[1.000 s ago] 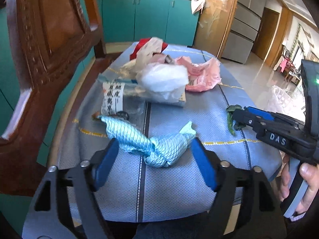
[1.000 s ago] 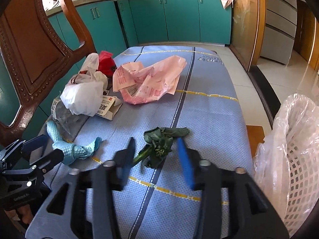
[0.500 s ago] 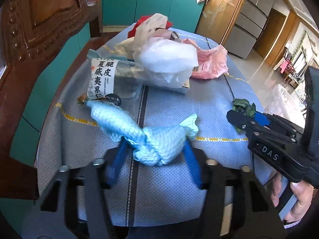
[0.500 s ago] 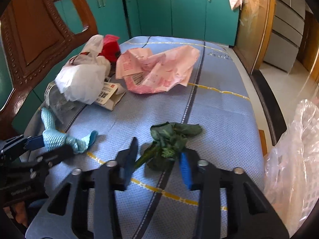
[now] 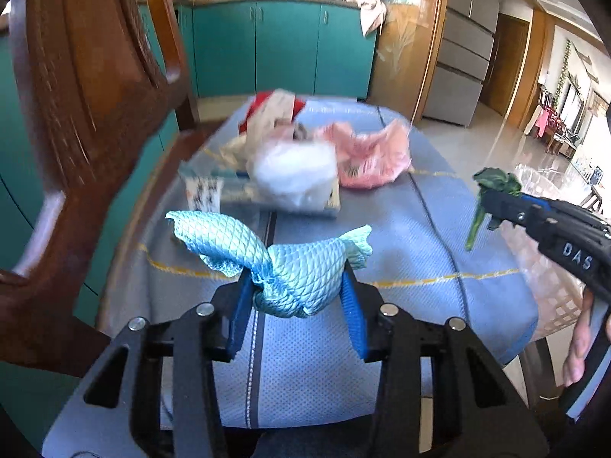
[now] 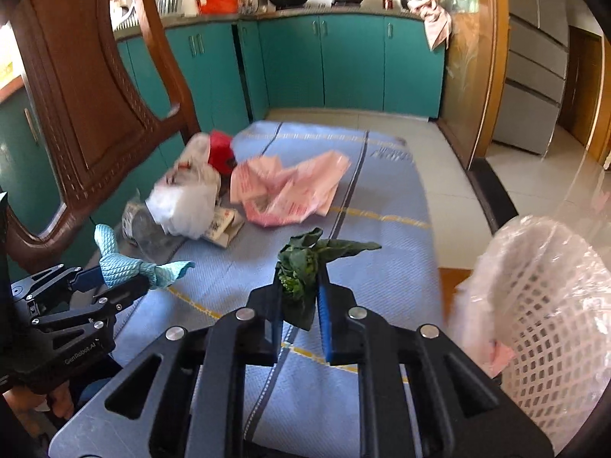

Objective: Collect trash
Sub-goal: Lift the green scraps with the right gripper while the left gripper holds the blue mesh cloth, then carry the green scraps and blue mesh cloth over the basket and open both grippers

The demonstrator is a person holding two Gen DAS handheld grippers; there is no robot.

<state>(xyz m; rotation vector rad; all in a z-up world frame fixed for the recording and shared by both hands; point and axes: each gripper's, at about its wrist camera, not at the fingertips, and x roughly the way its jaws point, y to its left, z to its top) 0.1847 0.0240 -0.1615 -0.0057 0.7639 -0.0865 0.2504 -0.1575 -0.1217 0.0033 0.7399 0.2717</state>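
- Both grippers have risen since the earlier frames, lifting their trash off the blue tablecloth [image 6: 385,252]
- White mesh basket [image 6: 550,305] lined with plastic sits at right edge
- Left gripper [image 5: 298,286], bottom centre, jaws closing, pads pressing a knotted light-blue rag [image 5: 282,259]
- Right gripper [image 6: 299,297], bottom centre, clamped on a wilted green vegetable [image 6: 305,259]
- Pink bag [image 6: 290,191] and white bag [image 6: 183,206] lie mid-frame
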